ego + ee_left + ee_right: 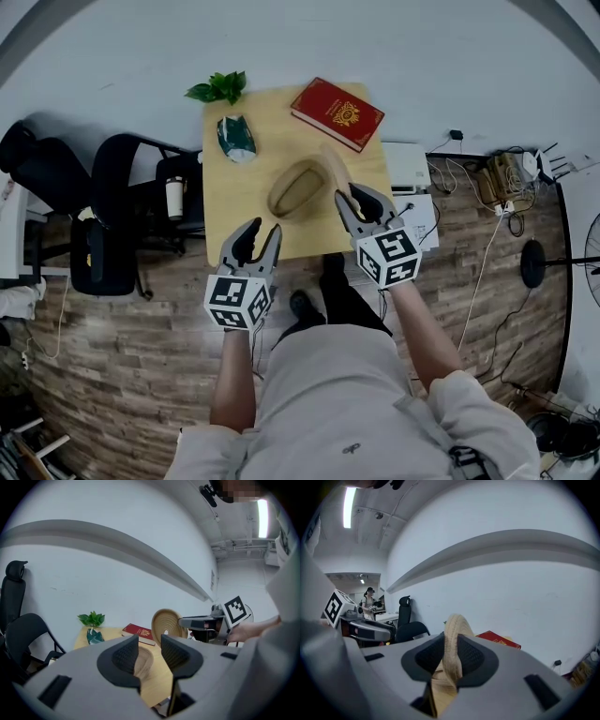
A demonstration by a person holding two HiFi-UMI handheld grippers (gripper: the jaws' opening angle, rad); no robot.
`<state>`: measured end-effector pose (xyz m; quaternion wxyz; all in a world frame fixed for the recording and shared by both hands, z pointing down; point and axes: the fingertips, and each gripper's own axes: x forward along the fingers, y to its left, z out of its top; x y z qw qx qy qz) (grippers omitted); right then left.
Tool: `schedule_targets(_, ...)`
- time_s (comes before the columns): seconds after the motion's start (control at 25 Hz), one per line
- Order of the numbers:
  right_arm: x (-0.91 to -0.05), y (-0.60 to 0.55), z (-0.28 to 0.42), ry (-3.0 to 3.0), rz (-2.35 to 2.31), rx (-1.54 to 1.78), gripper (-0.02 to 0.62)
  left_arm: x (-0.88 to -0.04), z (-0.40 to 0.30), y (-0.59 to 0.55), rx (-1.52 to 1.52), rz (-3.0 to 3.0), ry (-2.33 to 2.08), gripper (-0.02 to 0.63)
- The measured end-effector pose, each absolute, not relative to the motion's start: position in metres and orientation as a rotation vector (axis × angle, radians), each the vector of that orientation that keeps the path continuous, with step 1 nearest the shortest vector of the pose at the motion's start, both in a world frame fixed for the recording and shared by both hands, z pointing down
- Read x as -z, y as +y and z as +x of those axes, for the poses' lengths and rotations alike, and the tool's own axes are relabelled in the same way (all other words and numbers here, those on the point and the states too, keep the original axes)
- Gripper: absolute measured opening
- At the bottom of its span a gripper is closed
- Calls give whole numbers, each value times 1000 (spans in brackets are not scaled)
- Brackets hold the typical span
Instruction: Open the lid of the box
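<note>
Tan, ring-grained wood makes up the round lid (453,630), which stands on edge, clamped by its rim between the 2 dark ribbed pads of the right gripper (354,192). In the right gripper view the pads press on both faces of the lid, and its curved top rises above them. From the left gripper view the lid's ringed face is turned toward the camera, held up above the right side of the counter (234,211); its lower edge is hidden behind a jaw there, so I cannot tell whether it touches anything.

The box (295,190), a shallow round wooden bowl shape, sits uncovered near the middle of the pale wooden counter, just left of the lid, with its hollow showing.

The left gripper (262,228) is at the counter's near edge, below and left of the box. Its jaws stand apart with nothing between them; through the gap the box's hollow shows farther back on the counter.

At the counter's far side lie a red book (337,113) with a gold emblem at the right corner, a crumpled dark green packet (236,138) to the left, and a small leafy plant (218,88) at the far left corner. 2 black office chairs (108,234) stand left of the counter on a wood-plank floor (112,356).
</note>
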<state>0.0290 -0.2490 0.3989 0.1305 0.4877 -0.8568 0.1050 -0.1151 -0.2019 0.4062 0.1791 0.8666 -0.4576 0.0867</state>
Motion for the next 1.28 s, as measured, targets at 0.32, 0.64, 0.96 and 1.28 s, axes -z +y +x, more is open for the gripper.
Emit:
schedule_targets(0.32,-401,-228,48,-2462,1506,-381,86,-405,-115,-195,-230,2448,-1288,121)
schedule_targets(0.64,-408,-213,56,-2444,1544,-446,86,-408,-108,-187,-235,2453,-1262,86)
schedule_targets(0.96,-407,-205,49,-2445,1532,-435,86,-406,-114,-185,-244,2453,-1270,44)
schedule_targets(1.28,-405,-204,40,-2445,1513,-424,86,-407,-121,-188,-242,2442,-1285,18)
